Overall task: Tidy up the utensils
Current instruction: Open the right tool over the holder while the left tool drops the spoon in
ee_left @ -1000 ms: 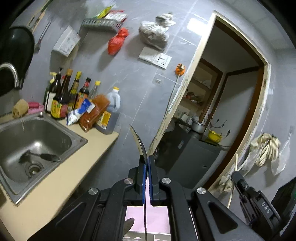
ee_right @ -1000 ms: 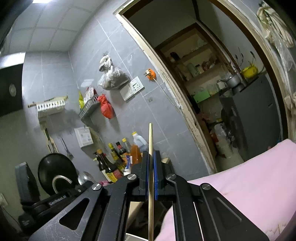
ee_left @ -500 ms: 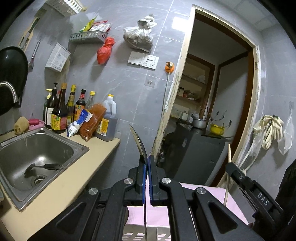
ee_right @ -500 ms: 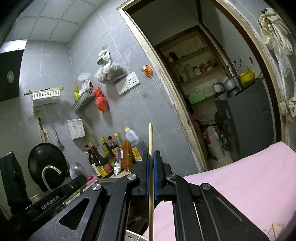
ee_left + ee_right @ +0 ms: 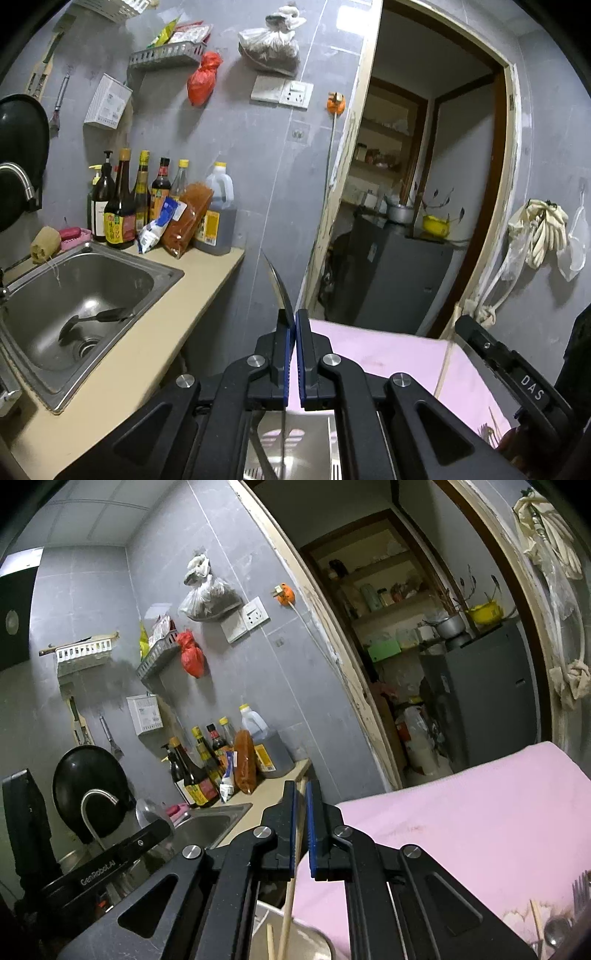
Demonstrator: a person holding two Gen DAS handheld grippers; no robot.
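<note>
The left hand-held gripper is closed almost completely on a thin metal utensil, seen edge-on; the blade curves up and to the left out of the blue pads, its tip in front of the grey wall, and its lower part runs down behind the fingers; what kind of utensil it is I cannot tell from this angle. Under that hand-held gripper lies a shiny metal container, just in front of a pink cloth.

The right hand-held gripper is also nearly closed, with a wooden chopstick between its pads; the chopstick leans, its top barely clearing the fingertips and its lower end slanting down to the left towards a pale rim below; a second chopstick pokes up just beside it. A fork and a spoon lie on the pink cloth at the lower right.

To the left stands the table with a steel sink set into it; a dark spatula lies in the basin, and sauce bottles stand against the wall behind.
</note>
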